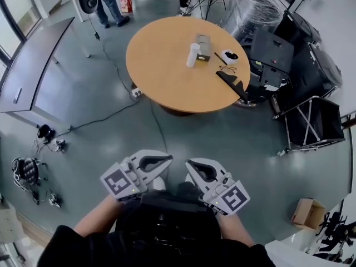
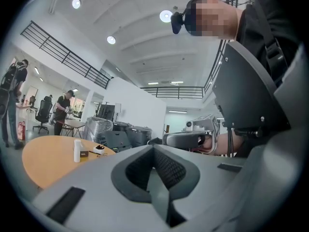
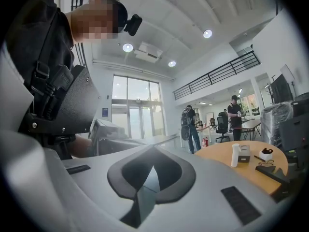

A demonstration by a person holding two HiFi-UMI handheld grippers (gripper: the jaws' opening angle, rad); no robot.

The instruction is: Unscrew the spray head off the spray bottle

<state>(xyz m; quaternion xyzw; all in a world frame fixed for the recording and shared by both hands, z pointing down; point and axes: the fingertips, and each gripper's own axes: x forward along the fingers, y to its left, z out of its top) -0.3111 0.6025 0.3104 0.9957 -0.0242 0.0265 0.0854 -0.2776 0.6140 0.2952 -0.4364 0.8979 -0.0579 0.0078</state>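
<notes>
A white spray bottle (image 1: 192,55) stands upright on the round wooden table (image 1: 161,71), well ahead of me; it also shows small in the left gripper view as the bottle (image 2: 77,150) and in the right gripper view as the bottle (image 3: 235,155). Both grippers are held close to my body, far from the table. My left gripper (image 1: 157,163) is shut with nothing in it, its jaws pointing toward the right one. My right gripper (image 1: 196,168) is shut and empty too.
Beside the bottle lie a small grey box (image 1: 203,48), a white case (image 1: 228,56), glasses (image 1: 228,69) and a dark object (image 1: 231,82). Black bins and a folding cart (image 1: 311,121) stand at right. Cables (image 1: 111,115) cross the floor. A person (image 1: 108,1) stands far back.
</notes>
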